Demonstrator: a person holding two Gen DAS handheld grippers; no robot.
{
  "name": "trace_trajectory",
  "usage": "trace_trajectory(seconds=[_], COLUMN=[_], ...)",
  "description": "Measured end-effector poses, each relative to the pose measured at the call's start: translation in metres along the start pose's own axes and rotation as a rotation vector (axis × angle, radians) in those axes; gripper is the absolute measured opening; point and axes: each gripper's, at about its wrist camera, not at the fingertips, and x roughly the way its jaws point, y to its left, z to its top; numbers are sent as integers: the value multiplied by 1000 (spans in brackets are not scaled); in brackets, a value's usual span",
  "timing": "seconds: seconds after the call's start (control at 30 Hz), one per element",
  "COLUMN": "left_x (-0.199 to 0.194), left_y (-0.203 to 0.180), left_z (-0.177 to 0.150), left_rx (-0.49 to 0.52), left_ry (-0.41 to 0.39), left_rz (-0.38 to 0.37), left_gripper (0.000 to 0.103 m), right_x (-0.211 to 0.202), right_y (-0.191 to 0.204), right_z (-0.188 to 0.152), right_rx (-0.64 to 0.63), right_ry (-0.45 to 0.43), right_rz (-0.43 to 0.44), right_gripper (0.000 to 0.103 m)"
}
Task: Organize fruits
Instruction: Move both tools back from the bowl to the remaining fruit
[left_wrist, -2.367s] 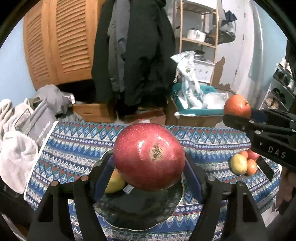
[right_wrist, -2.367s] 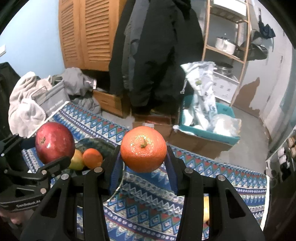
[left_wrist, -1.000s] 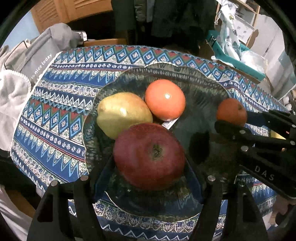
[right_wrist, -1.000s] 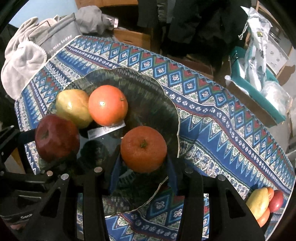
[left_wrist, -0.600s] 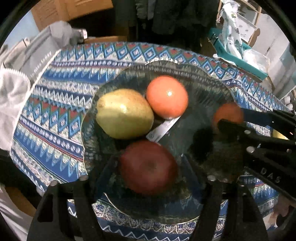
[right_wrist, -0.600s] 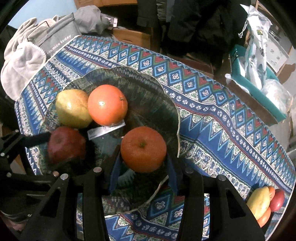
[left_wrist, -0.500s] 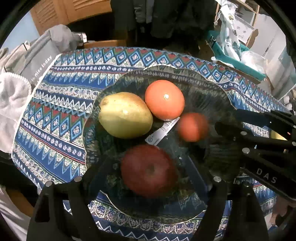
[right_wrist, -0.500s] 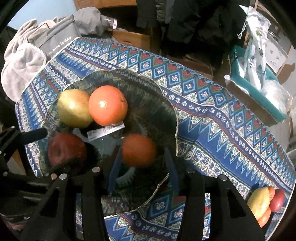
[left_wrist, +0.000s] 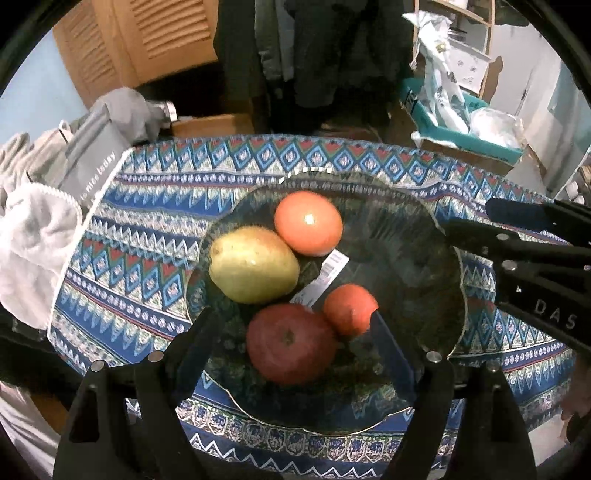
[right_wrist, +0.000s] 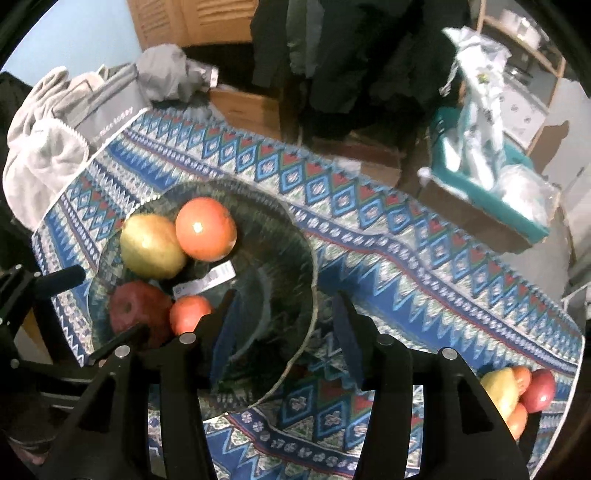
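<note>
Letters "DAS" on right gripper (left_wrist: 469, 218), opening, empty; left gripper (left_wrist: 291, 332) wide, released. Four fruits on plate (left_wrist: 413, 236): pear (left_wrist: 253, 269), two oranges (left_wrist: 308, 223), pomegranate (left_wrist: 290, 343).

Patterned tablecloth (left_wrist: 155, 236) carries dark plate (left_wrist: 417, 236), fruit pile (right_wrist: 517, 395).

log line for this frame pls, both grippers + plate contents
left gripper: open, empty | right gripper: opening, empty | glass plate: red apple, small orange, pear, large orange
</note>
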Motion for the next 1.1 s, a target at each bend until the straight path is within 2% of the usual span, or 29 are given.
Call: trace_trajectory(seconds=[0.1, 0.3, 0.77, 0.9, 1.1], left_x=[-8, -29, -83, -99, -120], left_y=[-2, -9, -19, -20, -21], left_z=[3, 9, 20, 23, 27], left_rx=[6, 16, 27, 22, 10], left_ry=[-22, -73, -213, -258, -322], left_rz=[-1, -10, -7, -10, -21], left_gripper=[84, 84, 85, 86, 87], right_x=[-14, -45, -113, -131, -160], right_y=[-3, -7, -14, -18, -24], right_z=[3, 7, 9, 6, -3], right_rx=[0, -7, -8, -3, 5], right_ry=[-39, -127, -308, -355, -424], right_rz=[-33, -95, -171, -186, -199], right_gripper=[57, 62, 72, 78, 80])
